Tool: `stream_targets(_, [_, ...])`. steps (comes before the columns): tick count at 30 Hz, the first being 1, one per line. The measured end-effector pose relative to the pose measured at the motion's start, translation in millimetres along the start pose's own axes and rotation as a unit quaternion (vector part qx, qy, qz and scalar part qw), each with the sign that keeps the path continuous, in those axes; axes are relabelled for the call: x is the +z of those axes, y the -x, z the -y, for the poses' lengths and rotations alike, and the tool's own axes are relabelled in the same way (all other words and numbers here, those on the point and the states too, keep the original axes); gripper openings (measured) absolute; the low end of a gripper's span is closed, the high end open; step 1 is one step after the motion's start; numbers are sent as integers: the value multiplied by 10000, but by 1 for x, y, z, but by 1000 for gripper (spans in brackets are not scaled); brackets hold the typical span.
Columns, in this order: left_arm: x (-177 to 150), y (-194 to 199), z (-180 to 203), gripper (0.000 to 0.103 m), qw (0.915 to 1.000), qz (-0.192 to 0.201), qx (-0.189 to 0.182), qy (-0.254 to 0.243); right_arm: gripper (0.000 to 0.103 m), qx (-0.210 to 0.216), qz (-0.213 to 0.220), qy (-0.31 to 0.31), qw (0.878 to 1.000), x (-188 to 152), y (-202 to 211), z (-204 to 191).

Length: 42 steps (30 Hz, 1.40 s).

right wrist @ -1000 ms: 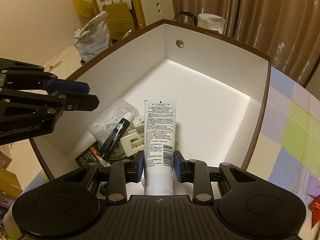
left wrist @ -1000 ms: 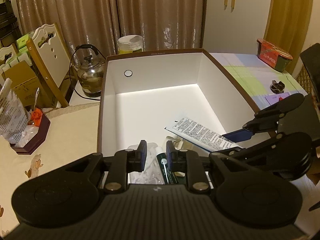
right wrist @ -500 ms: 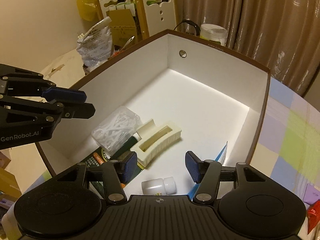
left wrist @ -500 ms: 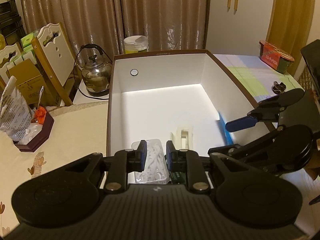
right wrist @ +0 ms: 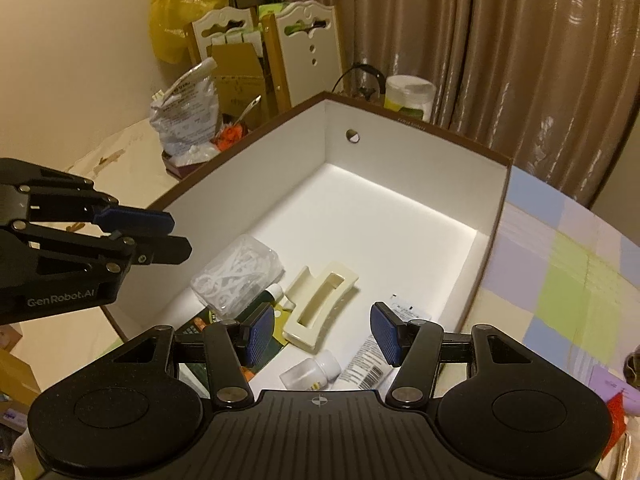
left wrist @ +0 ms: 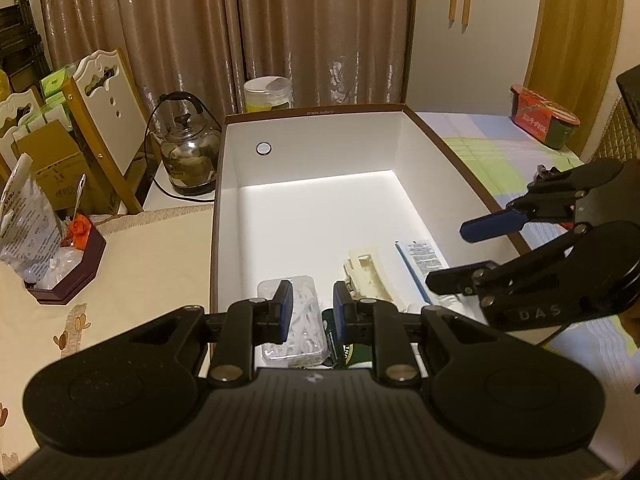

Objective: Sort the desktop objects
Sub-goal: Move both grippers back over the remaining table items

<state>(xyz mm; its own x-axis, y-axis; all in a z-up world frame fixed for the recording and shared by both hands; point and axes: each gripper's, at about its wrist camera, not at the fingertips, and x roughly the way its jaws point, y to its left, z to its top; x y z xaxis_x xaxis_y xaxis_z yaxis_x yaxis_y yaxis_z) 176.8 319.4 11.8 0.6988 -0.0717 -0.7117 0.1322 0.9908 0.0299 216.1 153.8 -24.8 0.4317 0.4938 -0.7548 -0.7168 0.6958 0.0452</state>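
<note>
- White tube [right wrist: 370, 354] — a second ago clamped in the right hand-held gripper [right wrist: 322, 336] — now lies loose on the floor of the box [right wrist: 400, 236], beside a small bottle [right wrist: 312, 372].
- Right jaws have parted wide, empty.
- Both hand-held grippers drawn back toward the near wall.

One open white box [right wrist: 404, 168] sits on the surface [right wrist: 560, 264]. Inside it I count one clear case of floss picks [right wrist: 236, 276], one cream hair clip [right wrist: 320, 304], one white squeeze tube [right wrist: 380, 352], one small white bottle [right wrist: 312, 372], one dark green tube with a white cap [right wrist: 272, 294], and one flat green packet [right wrist: 200, 322] beneath them. Behind the box stand one glass kettle [left wrist: 190, 160] and one lidded jar [left wrist: 268, 94]. Two white chair backs [right wrist: 308, 52] rise at the far side. Two hand-held grippers: a left hand-held gripper [left wrist: 307, 312] and a right hand-held gripper [right wrist: 322, 334].
</note>
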Motion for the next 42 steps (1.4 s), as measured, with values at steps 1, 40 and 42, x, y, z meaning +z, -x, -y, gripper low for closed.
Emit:
stream_targets(1, [0, 1, 1, 17, 10000, 4, -5, -6, 57, -13, 27, -15, 10000, -1, 4, 0])
stream_targets(40, [-34, 64, 93, 80, 9959, 510, -482, -573, 57, -1207, 232, -1601, 9794, -125, 151, 59])
stream_targets(42, [-34, 68, 110, 88, 9948, 581, -517, -659, 57, -1206, 222, -1643, 9788, -134, 158, 71])
